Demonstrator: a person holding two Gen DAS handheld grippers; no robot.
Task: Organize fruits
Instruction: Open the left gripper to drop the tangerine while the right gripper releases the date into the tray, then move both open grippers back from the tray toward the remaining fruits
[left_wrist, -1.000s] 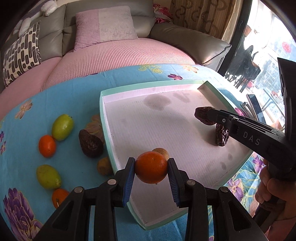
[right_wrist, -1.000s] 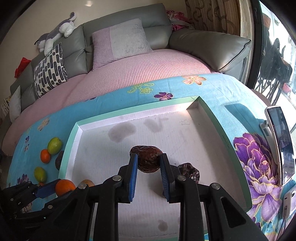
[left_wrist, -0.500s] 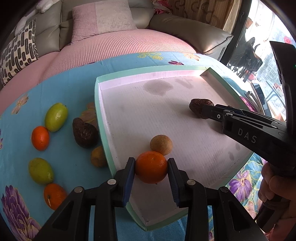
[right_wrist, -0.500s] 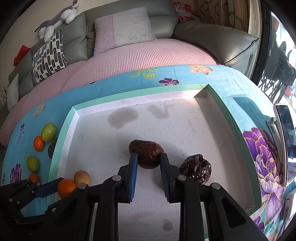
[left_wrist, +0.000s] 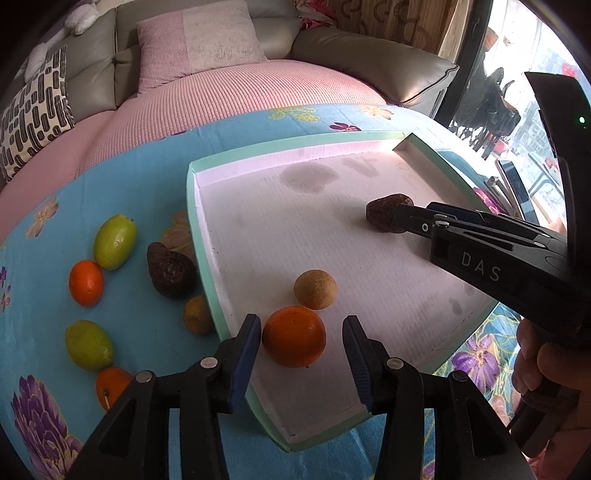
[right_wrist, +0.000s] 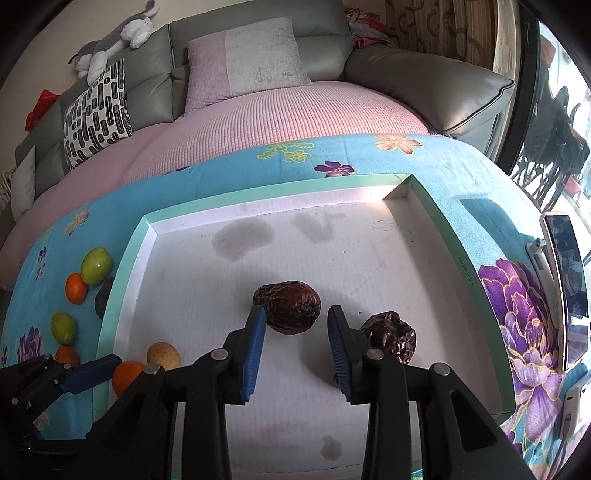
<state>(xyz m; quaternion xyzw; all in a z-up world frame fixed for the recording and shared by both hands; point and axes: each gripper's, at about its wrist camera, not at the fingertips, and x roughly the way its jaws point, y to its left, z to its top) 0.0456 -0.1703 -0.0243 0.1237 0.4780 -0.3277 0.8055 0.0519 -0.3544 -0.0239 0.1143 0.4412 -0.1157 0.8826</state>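
Note:
An orange (left_wrist: 294, 341) rests on the floor of the white tray (left_wrist: 192, 206) near its front left corner, between the spread fingers of my left gripper (left_wrist: 301, 347), which stands open. A tan round fruit (left_wrist: 315, 288) lies just behind it. My right gripper (right_wrist: 295, 332) is open too, its fingers either side of a dark wrinkled date (right_wrist: 291, 306) lying on the tray. A second date (right_wrist: 389, 338) sits to its right. Left of the tray, on the blue cloth, lie two green fruits (left_wrist: 114, 240), two small oranges (left_wrist: 86, 282), a dark fruit (left_wrist: 170, 270) and a brownish one (left_wrist: 197, 314).
The green-rimmed tray's wall (right_wrist: 461, 258) stands raised all round. A phone (right_wrist: 567, 295) lies at the table's right edge. A pink-covered sofa (right_wrist: 288, 118) with cushions sits behind the table. A hand (left_wrist: 546, 373) holds the right gripper's handle.
Both grippers have opened. The orange and the dark date, held a moment ago, now rest on the tray floor between the parted fingers.

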